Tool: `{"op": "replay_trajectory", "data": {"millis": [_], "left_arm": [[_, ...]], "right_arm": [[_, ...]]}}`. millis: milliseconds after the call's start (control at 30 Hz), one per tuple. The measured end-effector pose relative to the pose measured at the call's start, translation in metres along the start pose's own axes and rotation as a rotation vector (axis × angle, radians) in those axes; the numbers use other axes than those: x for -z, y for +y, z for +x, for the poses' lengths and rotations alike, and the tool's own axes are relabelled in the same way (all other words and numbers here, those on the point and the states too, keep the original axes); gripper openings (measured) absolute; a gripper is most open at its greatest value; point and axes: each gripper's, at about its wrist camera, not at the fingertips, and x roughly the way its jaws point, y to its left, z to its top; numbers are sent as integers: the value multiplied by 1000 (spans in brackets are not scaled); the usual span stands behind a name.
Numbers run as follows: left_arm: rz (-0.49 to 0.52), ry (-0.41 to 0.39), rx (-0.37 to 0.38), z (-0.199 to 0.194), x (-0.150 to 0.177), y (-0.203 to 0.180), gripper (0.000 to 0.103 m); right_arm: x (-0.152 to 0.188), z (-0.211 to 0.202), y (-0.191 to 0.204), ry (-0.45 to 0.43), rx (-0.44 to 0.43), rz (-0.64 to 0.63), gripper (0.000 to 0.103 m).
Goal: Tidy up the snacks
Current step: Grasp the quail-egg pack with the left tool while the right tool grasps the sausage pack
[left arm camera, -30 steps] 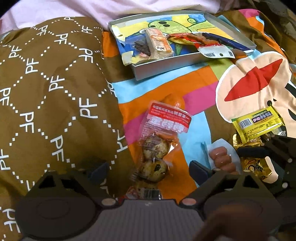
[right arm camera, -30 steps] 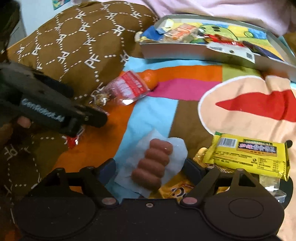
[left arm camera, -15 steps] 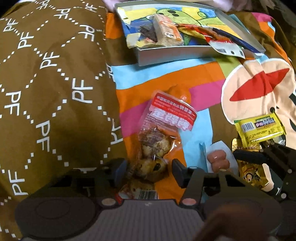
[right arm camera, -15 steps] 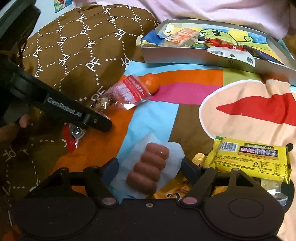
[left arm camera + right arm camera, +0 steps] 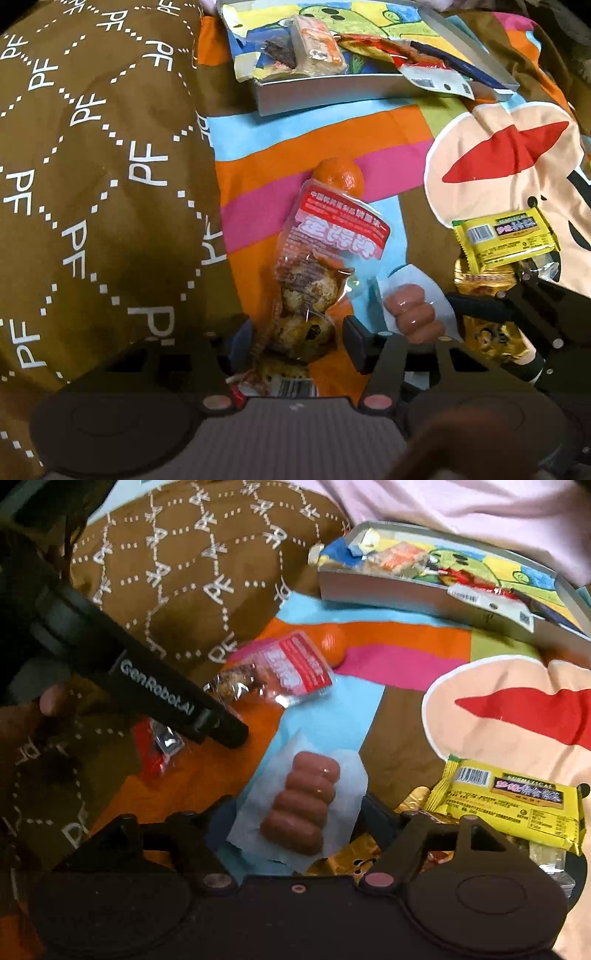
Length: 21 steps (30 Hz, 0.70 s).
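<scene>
**Both grippers set around packets on the bedspread**

We see the left gripper [image 5: 297, 341] low over the clear egg packet [image 5: 314, 291], its two fingers standing either side of the packet's lower end with the gap narrow. We cannot tell whether the pads actually press the wrapper. The packet's red label end points away from us and lies against a small orange [image 5: 339, 176].

We see the right gripper [image 5: 295, 814] with fingers apart, bracketing the sausage packet [image 5: 301, 806]: a clear pouch holding a lumpy brown sausage, flat on the blue stripe of the bedspread [image 5: 406, 657]. Neither finger visibly touches it.

Just to the right of the sausages lies a yellow snack bar [image 5: 513, 805], partly on top of a gold wrapper [image 5: 347, 860]. A small red packet [image 5: 155, 749] lies under the left gripper's body in the right wrist view.

At the far side sits the shallow grey box [image 5: 332, 94] with a cartoon-printed floor; several wrapped snacks already lie in it, among them an orange-and-white bar [image 5: 317, 55]. A brown pillow [image 5: 92, 166] printed "PF" fills the left.
</scene>
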Motion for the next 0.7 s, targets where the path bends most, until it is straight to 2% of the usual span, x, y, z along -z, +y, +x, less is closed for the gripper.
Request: {"op": "replay_trajectory", "data": {"millis": [200,267,500,700], "left_arm": [[7,16,-4,-1,1,3,61],[18,19,-11,1,2,2,58],[26,-1,-14,-3,4,-2,51],[-18,-27,-10,-11,5,1,50]], "right_arm": [[1,4,-6,22,-9,64,76],[2,5,-5,21,5,55,69],[4,2,6,4,62,-2,64],[6,-1,29,-26,170,-198,60]]}}
